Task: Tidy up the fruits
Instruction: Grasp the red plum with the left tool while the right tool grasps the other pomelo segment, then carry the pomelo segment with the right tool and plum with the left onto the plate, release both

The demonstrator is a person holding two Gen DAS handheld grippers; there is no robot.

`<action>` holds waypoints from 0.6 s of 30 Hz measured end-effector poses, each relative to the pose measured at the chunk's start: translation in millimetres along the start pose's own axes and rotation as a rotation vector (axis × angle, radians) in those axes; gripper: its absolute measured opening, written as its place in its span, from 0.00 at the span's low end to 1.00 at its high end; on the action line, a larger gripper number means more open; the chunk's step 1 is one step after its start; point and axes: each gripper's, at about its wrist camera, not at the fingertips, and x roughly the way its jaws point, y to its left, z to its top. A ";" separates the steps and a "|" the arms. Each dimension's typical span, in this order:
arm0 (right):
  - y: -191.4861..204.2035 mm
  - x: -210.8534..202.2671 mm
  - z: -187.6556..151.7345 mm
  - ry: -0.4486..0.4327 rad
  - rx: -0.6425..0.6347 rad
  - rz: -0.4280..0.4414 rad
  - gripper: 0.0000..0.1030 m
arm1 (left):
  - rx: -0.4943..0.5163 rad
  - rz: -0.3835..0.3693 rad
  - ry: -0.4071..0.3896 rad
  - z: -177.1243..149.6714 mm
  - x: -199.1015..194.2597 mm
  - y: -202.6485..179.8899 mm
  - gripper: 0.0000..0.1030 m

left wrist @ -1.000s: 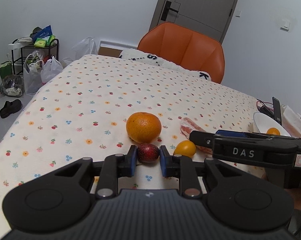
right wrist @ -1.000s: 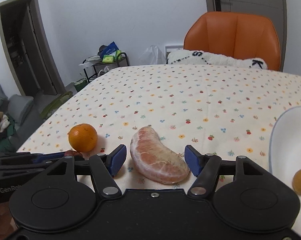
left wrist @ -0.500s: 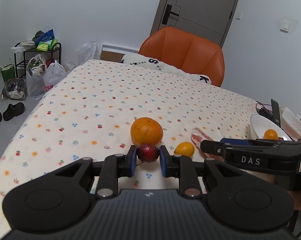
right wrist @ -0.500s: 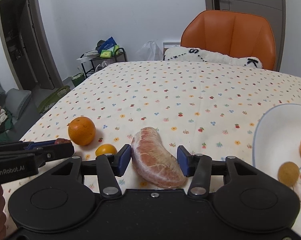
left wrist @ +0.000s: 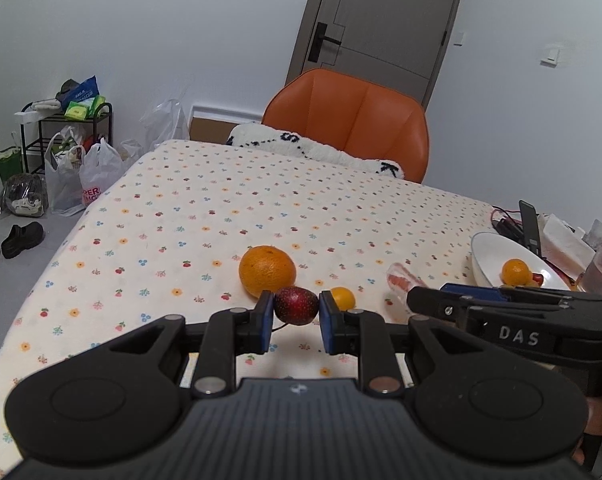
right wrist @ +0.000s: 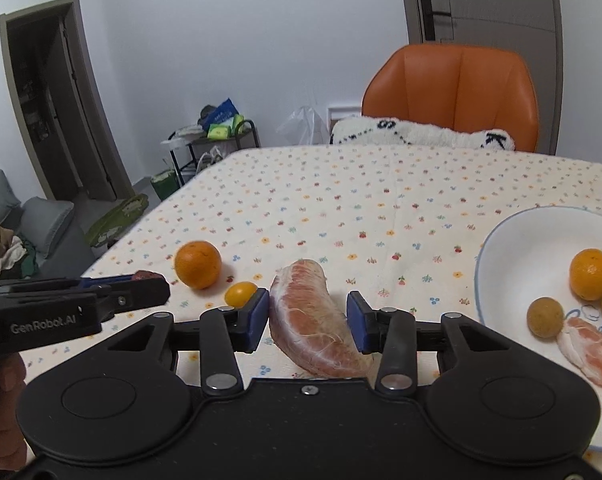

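The left gripper [left wrist: 295, 317] has its blue pads pressed tight on a small dark red fruit [left wrist: 296, 305]. At its 11 o'clock a big orange [left wrist: 267, 270] sits on the flowered tablecloth [left wrist: 221, 216], and a small yellow-orange fruit [left wrist: 343, 298] lies just at 3 o'clock. The right gripper [right wrist: 308, 322] is closed onto a peeled pomelo segment [right wrist: 313, 320], pads against both sides. The white plate [right wrist: 513, 248] at its 3 o'clock holds more fruit

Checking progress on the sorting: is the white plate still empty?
No. The white plate already holds an orange, two small yellow-green fruits and a peeled citrus segment.
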 end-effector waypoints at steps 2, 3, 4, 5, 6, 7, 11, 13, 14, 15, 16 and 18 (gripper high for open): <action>0.9 -8.6 1.1 -0.022 0.005 0.002 0.39 | 0.006 -0.004 -0.004 0.0 -3.0 -3.0 0.22; 0.8 -12.7 1.7 -0.032 0.007 0.003 0.39 | 0.009 -0.007 -0.007 -0.2 -4.6 -4.5 0.22; 0.7 -16.6 2.5 -0.041 0.007 0.001 0.39 | 0.012 -0.011 -0.011 0.2 -6.2 -6.7 0.22; 0.3 -20.2 3.2 -0.049 0.007 -0.001 0.39 | 0.016 -0.015 -0.015 0.3 -7.6 -9.1 0.22; -0.2 -24.2 3.7 -0.058 0.008 -0.003 0.39 | 0.019 -0.019 -0.018 0.4 -8.9 -11.4 0.22; -1.1 -28.2 4.3 -0.066 0.010 -0.004 0.39 | 0.023 -0.024 -0.019 0.3 -9.8 -14.2 0.22; -5.3 -43.5 5.8 -0.100 0.019 -0.017 0.39 | 0.039 -0.046 -0.022 -0.8 -11.5 -25.7 0.22; -8.9 -50.9 6.0 -0.115 0.026 -0.024 0.39 | 0.049 -0.058 -0.023 -0.8 -11.8 -32.4 0.22; -10.2 -53.8 5.8 -0.122 0.029 -0.027 0.39 | 0.053 -0.064 -0.025 -0.5 -12.2 -35.4 0.22; -12.0 -56.8 6.0 -0.129 0.033 -0.030 0.39 | 0.058 -0.070 -0.028 -0.1 -12.3 -37.9 0.22; -13.7 -59.7 6.2 -0.134 0.036 -0.031 0.39 | 0.062 -0.075 -0.031 0.5 -12.6 -41.0 0.22; -16.9 -64.0 6.6 -0.142 0.037 -0.037 0.39 | 0.066 -0.085 -0.035 0.6 -12.4 -46.4 0.22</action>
